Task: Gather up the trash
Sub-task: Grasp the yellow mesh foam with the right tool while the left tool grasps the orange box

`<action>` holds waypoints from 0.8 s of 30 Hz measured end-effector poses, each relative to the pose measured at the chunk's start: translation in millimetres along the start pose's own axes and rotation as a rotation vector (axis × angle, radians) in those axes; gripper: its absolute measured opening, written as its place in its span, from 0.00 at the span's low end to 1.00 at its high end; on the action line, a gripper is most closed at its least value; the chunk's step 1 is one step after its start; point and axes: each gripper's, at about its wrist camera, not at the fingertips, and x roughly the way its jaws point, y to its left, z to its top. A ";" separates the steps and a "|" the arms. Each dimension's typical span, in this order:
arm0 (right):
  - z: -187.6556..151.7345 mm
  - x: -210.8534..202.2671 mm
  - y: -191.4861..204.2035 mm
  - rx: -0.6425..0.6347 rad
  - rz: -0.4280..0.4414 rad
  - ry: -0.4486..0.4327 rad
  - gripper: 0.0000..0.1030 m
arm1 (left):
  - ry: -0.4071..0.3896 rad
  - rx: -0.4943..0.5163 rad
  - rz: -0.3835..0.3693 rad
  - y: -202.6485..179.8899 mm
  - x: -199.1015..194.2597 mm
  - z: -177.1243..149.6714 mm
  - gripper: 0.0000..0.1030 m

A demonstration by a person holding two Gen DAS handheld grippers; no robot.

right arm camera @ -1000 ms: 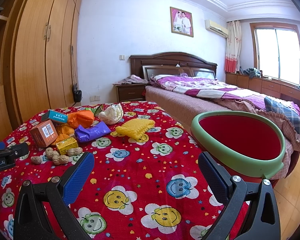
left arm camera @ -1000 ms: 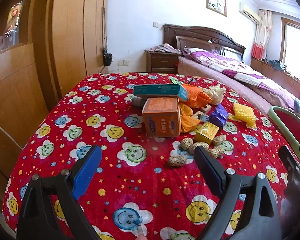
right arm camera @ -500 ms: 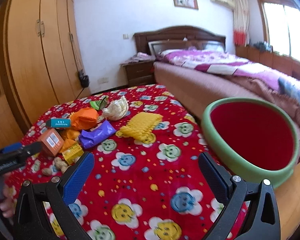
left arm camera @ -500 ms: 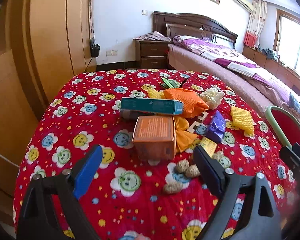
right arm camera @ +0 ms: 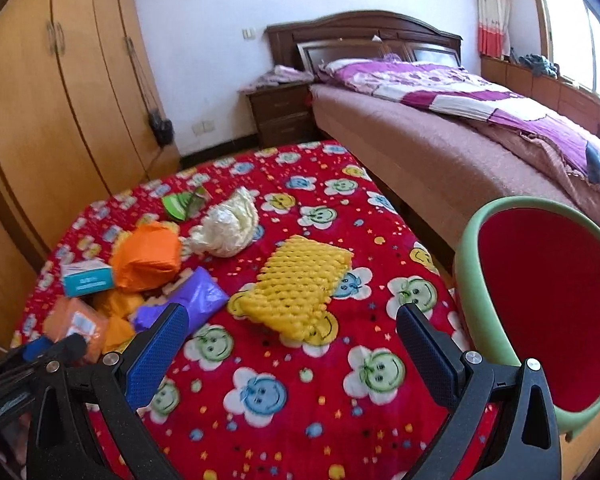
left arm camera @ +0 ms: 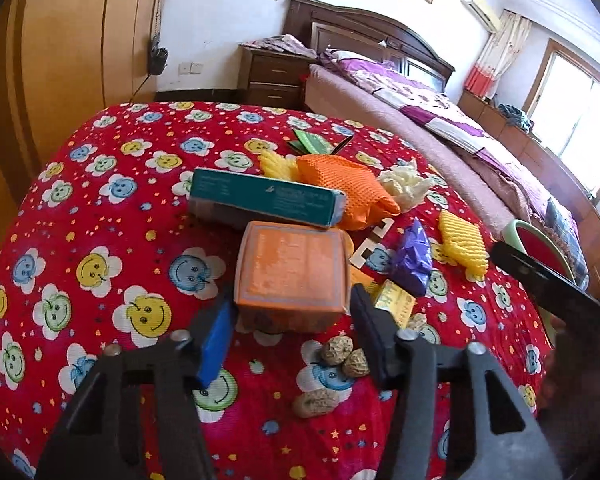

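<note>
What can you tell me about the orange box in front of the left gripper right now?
The orange box is a squat cardboard carton, its top face worn pale, with a white label on one side in the right wrist view. It sits upright on the red smiley-patterned tablecloth, against the teal box behind it. The left gripper straddles its near end; its jaws have just been closing, with the box between them, though firm contact by the pads is not clear.

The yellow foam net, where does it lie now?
In the right wrist view the yellow foam net lies flat mid-table on the red tablecloth, between the purple bag on its left and the green-rimmed bin on its right.
</note>
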 end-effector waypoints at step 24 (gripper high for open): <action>-18.0 -15.3 -10.8 0.124 0.062 0.016 0.19 | -0.065 0.029 -0.093 -14.1 -33.7 -3.0 0.50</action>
